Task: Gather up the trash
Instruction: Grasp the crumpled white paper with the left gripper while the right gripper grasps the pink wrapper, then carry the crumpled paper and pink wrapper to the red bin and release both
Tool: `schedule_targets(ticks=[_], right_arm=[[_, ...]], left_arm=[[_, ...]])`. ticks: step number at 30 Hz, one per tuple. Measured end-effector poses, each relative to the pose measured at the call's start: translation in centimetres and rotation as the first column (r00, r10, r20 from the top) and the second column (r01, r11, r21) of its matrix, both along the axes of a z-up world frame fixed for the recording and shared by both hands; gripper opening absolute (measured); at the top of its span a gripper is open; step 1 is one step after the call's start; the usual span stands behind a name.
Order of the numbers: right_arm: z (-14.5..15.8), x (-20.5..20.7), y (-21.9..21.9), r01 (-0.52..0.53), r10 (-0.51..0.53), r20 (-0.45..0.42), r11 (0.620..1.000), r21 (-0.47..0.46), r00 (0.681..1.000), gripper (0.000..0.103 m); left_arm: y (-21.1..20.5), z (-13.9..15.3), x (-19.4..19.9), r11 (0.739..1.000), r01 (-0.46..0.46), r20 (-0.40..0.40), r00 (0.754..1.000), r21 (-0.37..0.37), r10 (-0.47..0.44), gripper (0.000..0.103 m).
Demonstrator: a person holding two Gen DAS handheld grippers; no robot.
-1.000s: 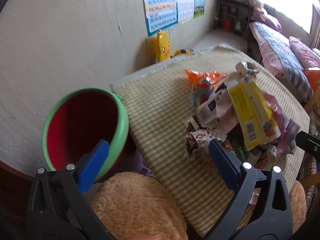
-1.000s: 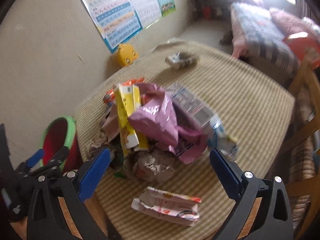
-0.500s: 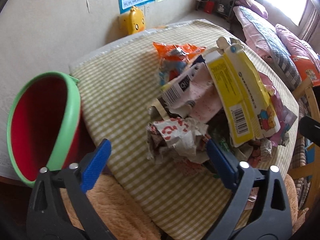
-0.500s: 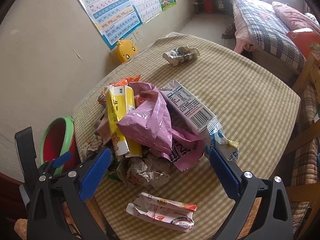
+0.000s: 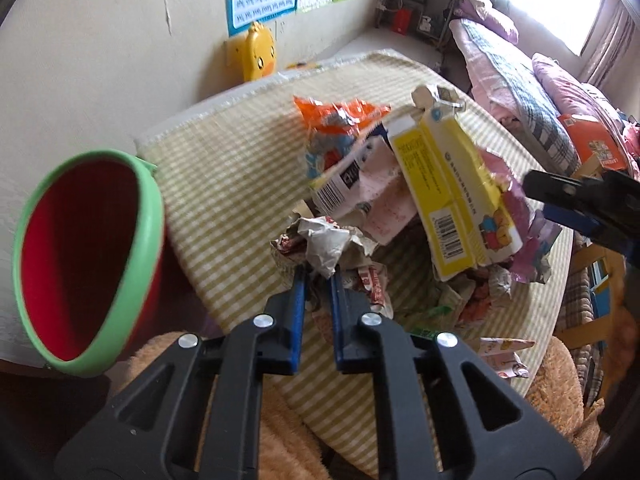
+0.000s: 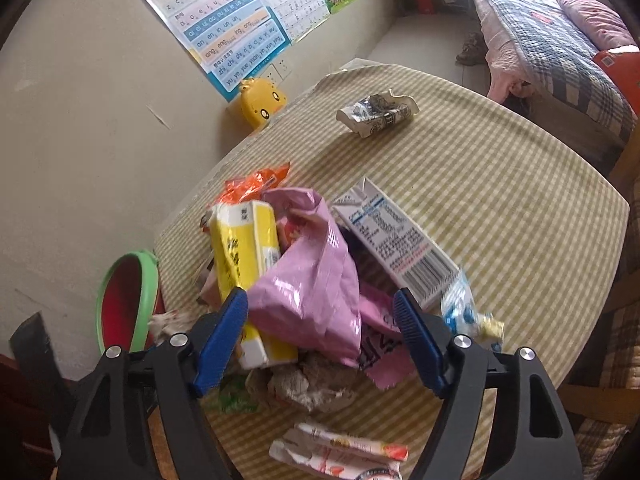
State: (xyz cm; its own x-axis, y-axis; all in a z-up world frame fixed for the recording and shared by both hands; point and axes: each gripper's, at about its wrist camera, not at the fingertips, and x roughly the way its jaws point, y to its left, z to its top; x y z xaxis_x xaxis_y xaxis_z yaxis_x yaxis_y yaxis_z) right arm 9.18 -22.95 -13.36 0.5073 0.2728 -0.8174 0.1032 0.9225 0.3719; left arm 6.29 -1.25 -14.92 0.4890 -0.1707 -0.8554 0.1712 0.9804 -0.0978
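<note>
A heap of trash lies on the checked tablecloth [image 6: 520, 200]: a yellow carton [image 5: 448, 184], a white milk carton [image 6: 396, 244], an orange wrapper [image 5: 336, 116], a pink plastic bag [image 6: 316, 288] and a crumpled paper wrapper [image 5: 324, 240]. My left gripper [image 5: 319, 276] is closing, and its pads pinch the near edge of the crumpled wrapper. My right gripper [image 6: 320, 296] hangs over the heap with its jaws closing. The pink bag is between them, and the pads are not pressing on it. A red bucket with a green rim [image 5: 152, 216] stands off the table's left edge.
A crumpled silver wrapper [image 6: 376, 114] lies alone at the far side. A flattened strawberry-print packet [image 6: 340, 452] rests by the near edge. A yellow duck-shaped object [image 6: 262, 102] leans on the wall. A bed [image 6: 552, 40] stands at the right, and a fuzzy tan cushion [image 5: 160, 380] lies below.
My left jaws went from wide open to nearly shut on the crumpled wrapper. My right gripper moved in over the heap, and its jaws narrowed around the pink bag.
</note>
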Motion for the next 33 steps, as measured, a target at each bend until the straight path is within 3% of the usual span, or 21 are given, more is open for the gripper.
schedule_targets(ticks=[2,7,9,12,15,21,22,24,25,26,30,33], right_arm=[[-0.3,0.8,-0.1,0.008,-0.008,-0.008,1.000,0.002,1.000,0.068],[-0.4,1.2,-0.6,0.037,-0.037,-0.007,0.999,0.020,0.999,0.067],[-0.3,0.8,-0.6,0.036,-0.036,-0.003,0.999,0.013,0.999,0.067],[-0.4,0.4,-0.6,0.036,-0.036,-0.007,0.999,0.009,0.999,0.067],[-0.8,0.6,-0.8,0.043,-0.043,-0.020,0.999,0.015,0.999,0.067],[-2.6,2.5,-0.5,0.031,-0.027,-0.079,0.999,0.042,0.997,0.067],[-2.7,2.6,-0.6,0.033,-0.029,-0.079,0.998,0.058,0.996,0.065],[-2.7,2.6,-0.6,0.029,-0.023,-0.081,0.997,0.078,0.996,0.054],[-2.7,2.6,-0.6,0.023,-0.014,-0.084,0.995,0.100,0.996,0.029],[-2.6,2.5,-0.7,0.027,-0.018,-0.083,0.994,0.108,0.996,0.019],[-1.3,1.6,-0.8,0.042,-0.040,-0.017,0.991,0.125,0.999,0.018],[0.5,0.5,-0.8,0.055,-0.061,0.044,0.990,0.129,0.997,0.017]], left_arm=[[0.2,0.7,-0.2,1.000,-0.004,0.020,1.000,0.007,0.004,0.011],[0.6,1.5,-0.4,1.000,-0.002,0.041,0.999,0.002,0.002,0.015],[0.9,1.4,-0.6,1.000,-0.013,0.047,0.999,-0.013,0.014,0.039],[0.9,1.2,-0.5,1.000,-0.012,0.043,0.999,-0.014,0.012,0.039],[0.6,1.3,-0.6,1.000,-0.003,0.042,0.999,-0.010,0.003,0.029],[1.0,1.4,-0.7,1.000,-0.019,0.038,0.999,-0.017,0.020,0.029],[1.2,1.5,-0.7,0.999,-0.025,0.038,0.999,-0.020,0.026,0.030],[2.0,1.5,-0.9,0.998,-0.040,0.028,0.999,-0.038,0.041,0.046],[2.5,1.6,-1.1,0.997,-0.051,0.022,0.998,-0.055,0.052,0.049],[3.0,1.6,-1.2,0.996,-0.060,0.016,0.998,-0.065,0.061,0.049],[4.1,1.2,-1.2,0.995,-0.079,-0.008,0.997,-0.064,0.078,0.062],[3.9,0.1,-0.5,0.994,-0.086,-0.044,0.996,-0.072,0.083,0.062]])
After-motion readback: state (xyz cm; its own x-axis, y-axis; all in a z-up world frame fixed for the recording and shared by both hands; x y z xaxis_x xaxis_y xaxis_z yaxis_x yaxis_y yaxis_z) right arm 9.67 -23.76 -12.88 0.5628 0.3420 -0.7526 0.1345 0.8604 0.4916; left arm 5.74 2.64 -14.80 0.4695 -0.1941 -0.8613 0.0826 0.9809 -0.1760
